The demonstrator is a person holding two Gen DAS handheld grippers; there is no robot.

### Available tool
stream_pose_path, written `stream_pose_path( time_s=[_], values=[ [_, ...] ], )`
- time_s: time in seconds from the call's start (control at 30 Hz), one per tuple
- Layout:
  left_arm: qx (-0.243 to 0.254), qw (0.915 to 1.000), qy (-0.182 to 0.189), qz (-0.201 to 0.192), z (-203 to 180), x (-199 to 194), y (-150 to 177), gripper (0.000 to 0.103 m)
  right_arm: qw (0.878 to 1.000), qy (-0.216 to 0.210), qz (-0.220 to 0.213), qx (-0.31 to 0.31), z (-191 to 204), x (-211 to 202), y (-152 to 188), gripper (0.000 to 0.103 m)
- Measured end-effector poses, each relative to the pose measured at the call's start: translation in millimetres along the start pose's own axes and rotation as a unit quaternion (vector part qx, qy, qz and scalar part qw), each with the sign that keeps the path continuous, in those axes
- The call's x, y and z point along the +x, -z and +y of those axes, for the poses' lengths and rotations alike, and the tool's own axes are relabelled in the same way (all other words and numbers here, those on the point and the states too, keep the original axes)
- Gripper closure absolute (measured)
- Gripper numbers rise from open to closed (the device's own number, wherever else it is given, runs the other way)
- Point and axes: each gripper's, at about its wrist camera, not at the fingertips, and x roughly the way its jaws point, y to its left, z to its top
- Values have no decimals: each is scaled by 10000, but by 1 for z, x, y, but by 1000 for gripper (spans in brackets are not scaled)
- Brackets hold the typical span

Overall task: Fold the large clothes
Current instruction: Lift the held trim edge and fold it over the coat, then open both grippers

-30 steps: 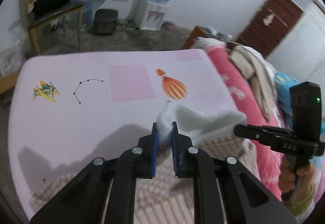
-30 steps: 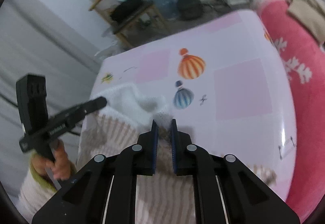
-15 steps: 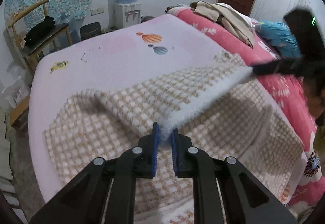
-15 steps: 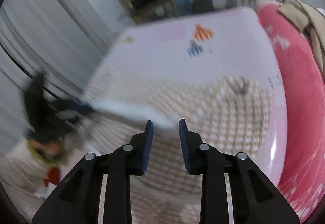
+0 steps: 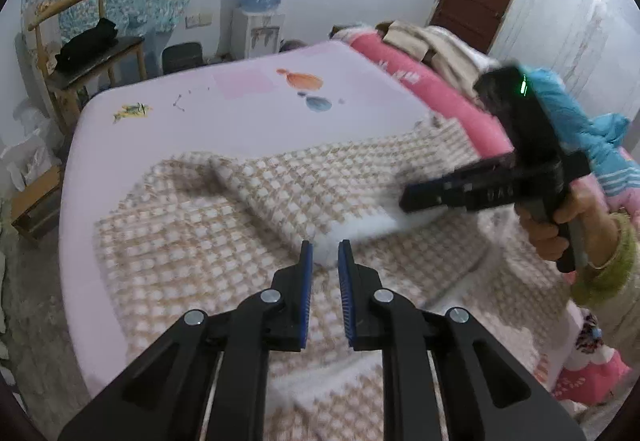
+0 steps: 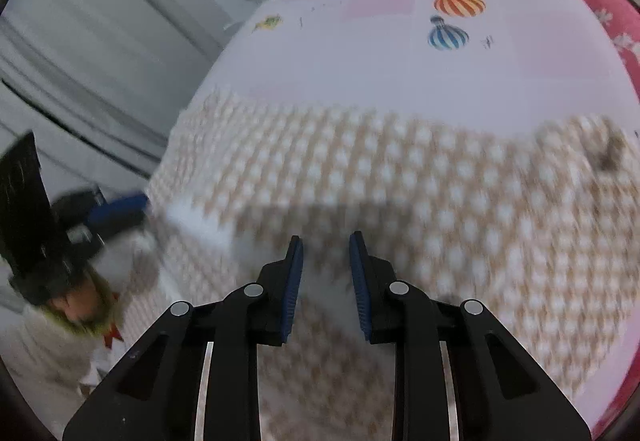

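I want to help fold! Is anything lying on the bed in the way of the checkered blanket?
Nothing visible. The checkered blanket lies on the bare pink sheet; the piled clothes sit beyond it on the red quilt.

Ahead of me the pink sheet [image 5: 248,121] lies bare and open to pass over. The checked blanket [image 5: 192,233] covers the near half, its folded-over edge a low ridge. My right gripper [image 5: 404,201] bars the right side; the red quilt [image 5: 432,85] and piled clothes [image 5: 424,41] wall off beyond.
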Motion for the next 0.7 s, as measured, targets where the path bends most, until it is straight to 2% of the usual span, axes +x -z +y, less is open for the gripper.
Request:
stream_pose_path(
  time_s=[0.1,0.2,0.3,0.4,0.47,0.53,0.63,0.7],
  values=[
    [-122,9994,221,-215,5,-13,-12,89,9996,151,156,-160,3,-12,8,79],
    [-88,9993,87,-364,3,-5,-36,89,9991,281,-107,-292,6,-37,9,79],
    [-23,9993,93,-354,-4,23,-61,89,9959,668,-513,-340,1,-49,-11,79],
    [6,9999,-86,-64,-6,70,-74,89,9927,1068,-507,-234,-13,-27,-29,79],
    [5,9995,-155,270,-3,94,-70,89,9926,1155,-346,-166,-25,-12,-27,81],
    [356,9971,-371,569,-5,109,-54,89,9923,1137,-391,-312,-25,-14,-20,81],
    [858,9936,-547,492,-11,99,-30,89,9887,1361,-297,-557,-24,-23,-7,81],
    [973,9920,-622,511,-9,92,-21,89,9874,1450,-202,-595,-26,-27,-1,81]
  ],
)
